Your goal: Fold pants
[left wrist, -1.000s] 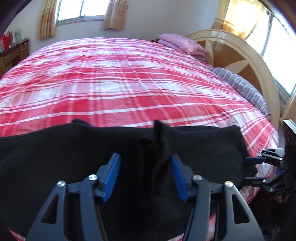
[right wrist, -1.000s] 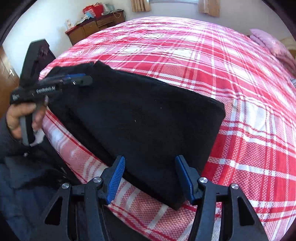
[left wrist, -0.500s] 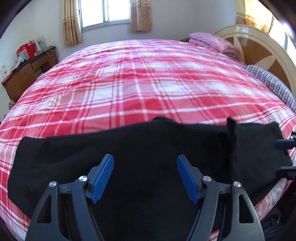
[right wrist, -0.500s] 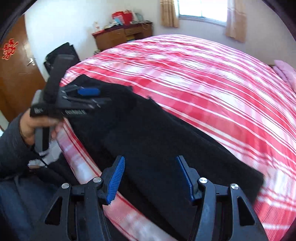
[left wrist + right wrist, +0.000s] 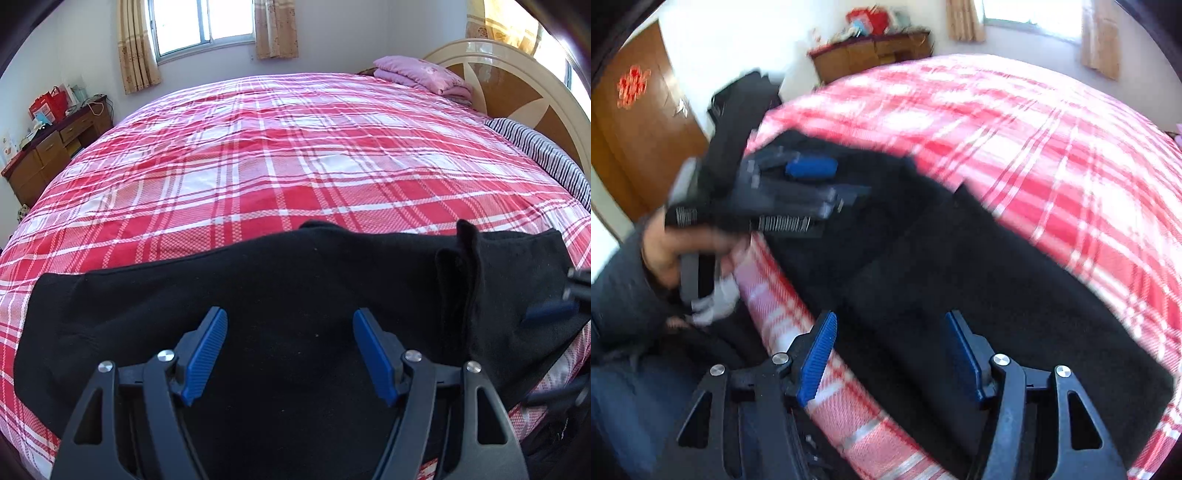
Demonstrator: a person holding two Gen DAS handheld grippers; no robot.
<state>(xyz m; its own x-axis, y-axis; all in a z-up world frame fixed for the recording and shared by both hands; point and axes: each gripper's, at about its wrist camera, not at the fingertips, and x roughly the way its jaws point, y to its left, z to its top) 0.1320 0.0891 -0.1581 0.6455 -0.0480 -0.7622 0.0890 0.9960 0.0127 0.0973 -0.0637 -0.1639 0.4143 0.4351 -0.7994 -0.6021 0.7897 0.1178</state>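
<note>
Black pants (image 5: 258, 295) lie folded in a long band along the near edge of the red plaid bed (image 5: 277, 147). A raised fold (image 5: 461, 266) stands up near their right end. My left gripper (image 5: 290, 354) is open and empty just above the middle of the pants. My right gripper (image 5: 888, 356) is open and empty over the pants (image 5: 960, 266) at the bed's edge. The left gripper also shows in the right wrist view (image 5: 809, 173), blurred, held in a hand. The right gripper's blue fingertip (image 5: 546, 310) shows at the right edge of the left wrist view.
A folded pink blanket (image 5: 421, 74) and a striped pillow (image 5: 543, 155) lie by the curved headboard (image 5: 517, 74). A wooden dresser (image 5: 48, 147) stands at the left wall. A brown door (image 5: 631, 122) is beside the bed. The person's legs (image 5: 635, 406) are close to the bed edge.
Both grippers have let go of the pants and stand open. The left one drew back and turned left along the band; the right one swung left too. The pants stayed flat on the bed.
</note>
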